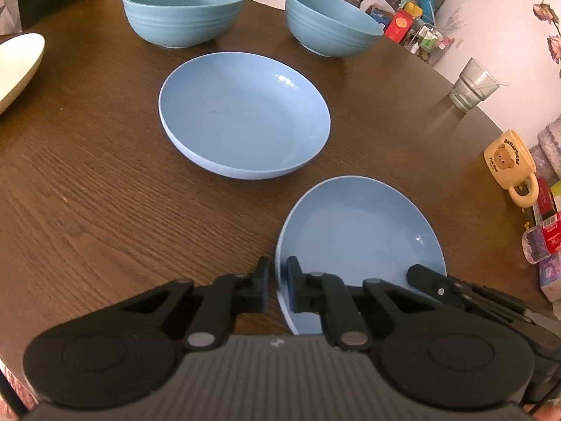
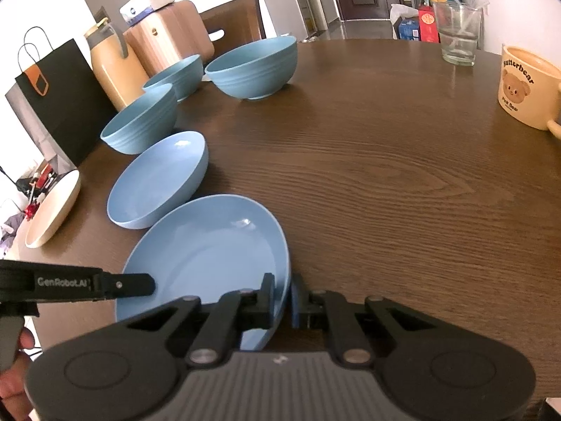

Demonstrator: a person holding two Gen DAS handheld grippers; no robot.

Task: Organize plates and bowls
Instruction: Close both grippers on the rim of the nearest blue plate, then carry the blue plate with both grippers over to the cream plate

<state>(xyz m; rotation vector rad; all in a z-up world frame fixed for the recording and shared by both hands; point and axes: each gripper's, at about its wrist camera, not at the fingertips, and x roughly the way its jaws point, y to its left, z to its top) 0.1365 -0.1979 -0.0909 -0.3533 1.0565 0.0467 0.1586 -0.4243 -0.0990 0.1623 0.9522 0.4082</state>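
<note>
A blue plate lies near the table's front edge; it also shows in the right wrist view. My left gripper is shut on its left rim. My right gripper is shut on its right rim. A second, deeper blue plate sits just beyond, also in the right wrist view. Two blue bowls stand behind it. The right wrist view shows three blue bowls.
A cream plate lies at the left edge of the brown wooden table. A glass and a yellow bear mug stand at the right. A black paper bag and a yellow jug stand behind the bowls.
</note>
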